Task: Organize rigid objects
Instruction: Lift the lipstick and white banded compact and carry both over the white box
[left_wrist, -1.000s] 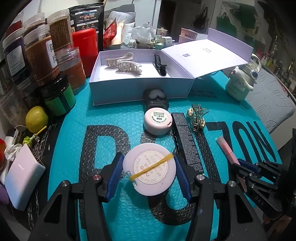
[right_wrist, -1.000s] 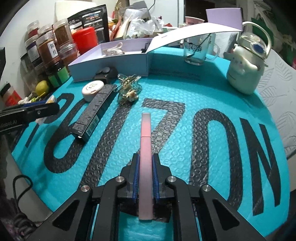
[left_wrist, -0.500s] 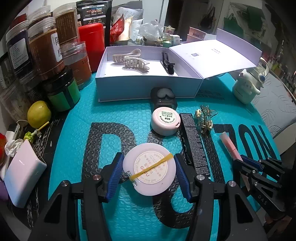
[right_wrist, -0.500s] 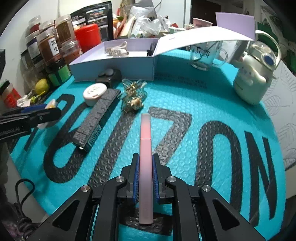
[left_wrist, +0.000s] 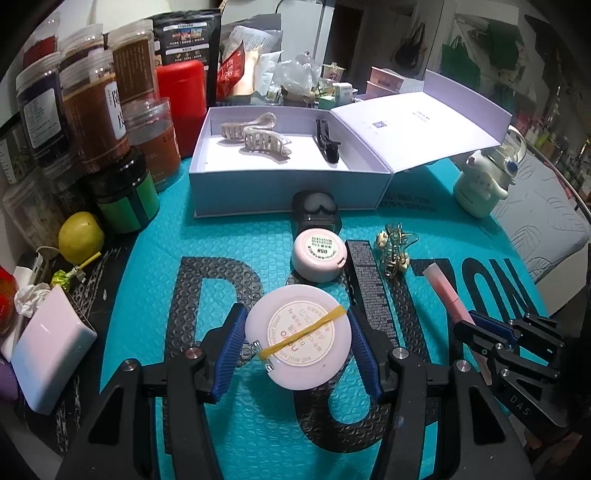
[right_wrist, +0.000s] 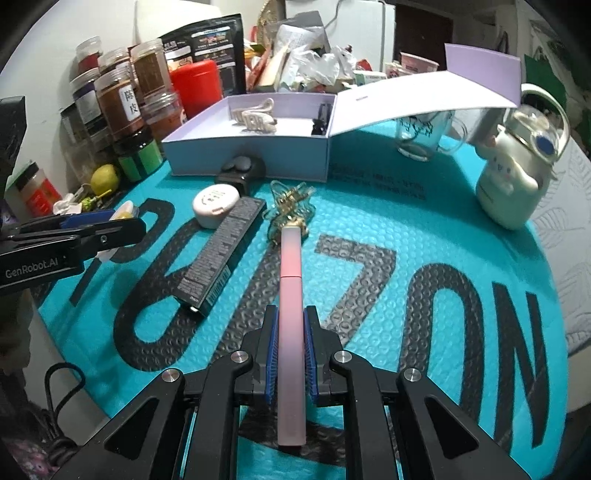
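Note:
My left gripper (left_wrist: 297, 338) is shut on a round white compact (left_wrist: 298, 336) with a yellow band across its lid, held just above the teal mat. My right gripper (right_wrist: 290, 326) is shut on a long pink tube (right_wrist: 290, 291), which sticks out forward past the blue pads. On the mat lie a smaller pink compact (left_wrist: 320, 254), a long black box (right_wrist: 221, 256), a gold hair claw (right_wrist: 290, 206) and a small black case (left_wrist: 316, 210). The open lilac box (left_wrist: 258, 184) behind them holds two beige claw clips (left_wrist: 258, 138) and a black clip (left_wrist: 327, 142).
Jars (left_wrist: 92, 110), a red canister (left_wrist: 181, 103) and a lemon (left_wrist: 81, 236) crowd the left side. A white power bank (left_wrist: 48, 349) lies at the near left. A cream character bottle (right_wrist: 517, 181) and a glass mug (right_wrist: 424, 136) stand at the right, under the box's raised lid (right_wrist: 424, 99).
The right gripper has risen a little with the pink tube, lifting it off the mat. The left gripper stays closed on the white compact, barely moved.

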